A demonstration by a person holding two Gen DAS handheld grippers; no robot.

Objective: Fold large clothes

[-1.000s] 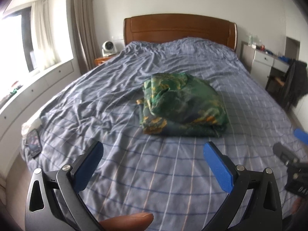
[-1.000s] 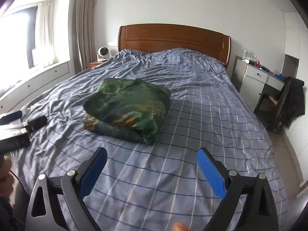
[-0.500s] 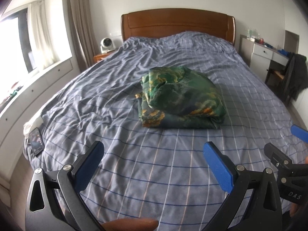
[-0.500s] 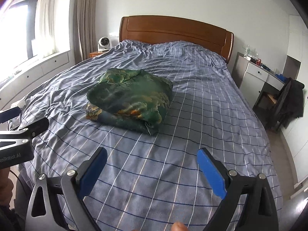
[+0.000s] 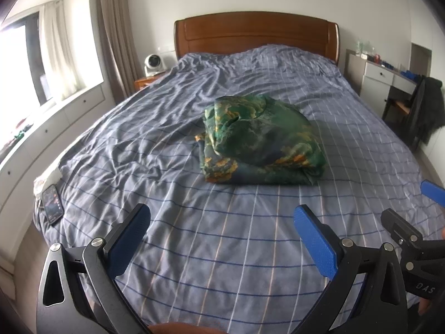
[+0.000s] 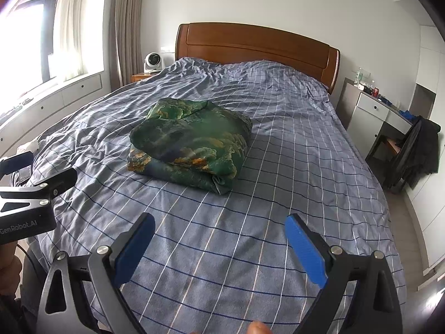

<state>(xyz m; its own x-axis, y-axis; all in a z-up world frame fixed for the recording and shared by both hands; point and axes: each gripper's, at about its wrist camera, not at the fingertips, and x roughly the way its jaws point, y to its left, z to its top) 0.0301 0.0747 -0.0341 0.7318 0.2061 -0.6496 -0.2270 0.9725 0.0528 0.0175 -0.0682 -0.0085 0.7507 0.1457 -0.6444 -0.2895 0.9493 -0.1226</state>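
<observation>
Folded garment [image 5: 261, 142] on checked bed [image 5: 222, 236], bedroom.

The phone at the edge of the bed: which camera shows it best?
The left wrist view: the phone lies in plain sight, screen lit, at the bed's near left corner. In the right wrist view, the left hand-held gripper mostly hides it.

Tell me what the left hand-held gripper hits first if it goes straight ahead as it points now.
Probably the folded garment. The left hand-held gripper is open above the bedspread, and the garment lies roughly ahead between its fingers. If it points slightly downward, bare bedspread would come first; depth is unclear.
</observation>
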